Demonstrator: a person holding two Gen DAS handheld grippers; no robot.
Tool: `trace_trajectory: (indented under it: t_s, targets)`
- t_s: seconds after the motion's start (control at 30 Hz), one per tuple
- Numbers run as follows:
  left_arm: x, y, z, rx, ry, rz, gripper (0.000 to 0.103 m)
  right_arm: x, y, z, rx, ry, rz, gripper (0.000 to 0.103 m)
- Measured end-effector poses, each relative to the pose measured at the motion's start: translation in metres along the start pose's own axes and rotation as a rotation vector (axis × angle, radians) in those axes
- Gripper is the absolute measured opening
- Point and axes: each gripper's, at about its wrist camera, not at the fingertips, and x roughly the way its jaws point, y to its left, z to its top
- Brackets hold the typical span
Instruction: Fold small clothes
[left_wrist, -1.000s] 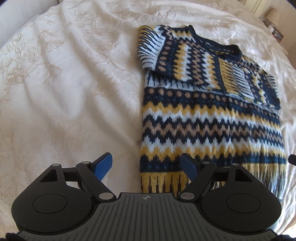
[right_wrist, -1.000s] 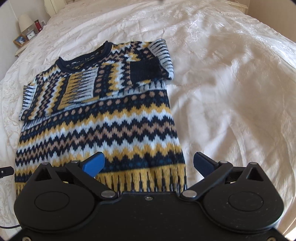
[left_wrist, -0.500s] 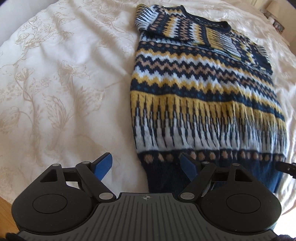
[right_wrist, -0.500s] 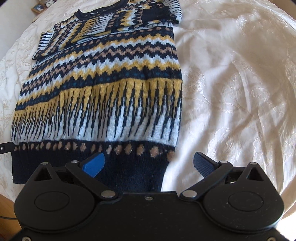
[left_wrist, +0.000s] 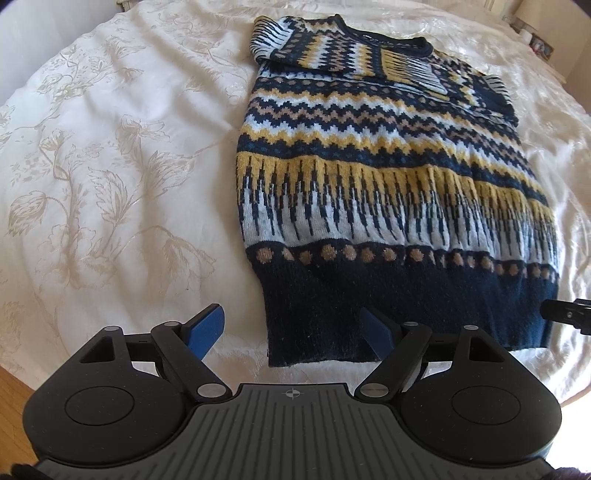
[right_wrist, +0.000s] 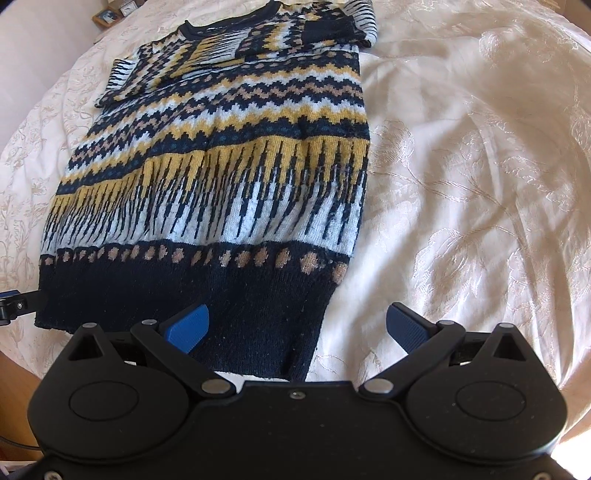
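A knitted sweater (left_wrist: 388, 177) in navy, yellow, white and tan lies flat on the bed, sleeves folded in across the chest, navy hem nearest me. My left gripper (left_wrist: 291, 332) is open, straddling the hem's left corner, blue pads apart and holding nothing. In the right wrist view the same sweater (right_wrist: 229, 177) fills the left half. My right gripper (right_wrist: 297, 326) is open over the hem's right corner, its left pad above the navy band. The other gripper's tip shows at the edge of each view, the right gripper (left_wrist: 567, 315) beside the hem's right end.
A cream bedspread (left_wrist: 110, 184) with a pale floral pattern covers the bed. Wooden floor (left_wrist: 11, 402) shows past the near edge. A bedside stand with small framed items (right_wrist: 110, 11) is at the far side.
Both grippers pulled back toward the near edge of the bed, from over the sweater's middle to its hem. The navy hem band came into view. Both stayed open.
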Motion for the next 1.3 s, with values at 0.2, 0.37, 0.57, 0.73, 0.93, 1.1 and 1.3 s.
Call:
trace_trajectory:
  t_s: [0.2, 0.37, 0.57, 0.73, 0.93, 1.1, 1.3]
  targets:
    - [0.005, -0.002, 0.001, 0.017, 0.002, 0.011, 0.080, 0.008, 0.000, -0.003, -0.022, 0.013, 0.004, 0.102]
    - [0.020, -0.003, 0.009, 0.032, 0.015, 0.014, 0.080, 0.022, -0.001, -0.001, -0.015, 0.044, -0.014, 0.102]
    - [0.051, -0.005, 0.016, 0.054, 0.073, 0.003, 0.081, 0.038, -0.003, 0.005, 0.003, 0.083, -0.025, 0.103]
    - [0.064, -0.001, 0.017, 0.047, 0.076, -0.016, 0.095, 0.047, -0.002, 0.008, 0.016, 0.093, -0.032, 0.103]
    - [0.068, 0.006, 0.012, 0.042, 0.053, -0.047, 0.103, 0.048, 0.000, 0.005, 0.023, 0.060, -0.045, 0.103]
    - [0.067, 0.004, 0.010, 0.029, 0.035, -0.040, 0.103, 0.048, 0.003, -0.002, 0.025, 0.034, -0.055, 0.103]
    - [0.067, 0.004, 0.013, 0.040, 0.051, -0.047, 0.103, 0.045, 0.004, -0.013, 0.024, -0.001, -0.052, 0.103]
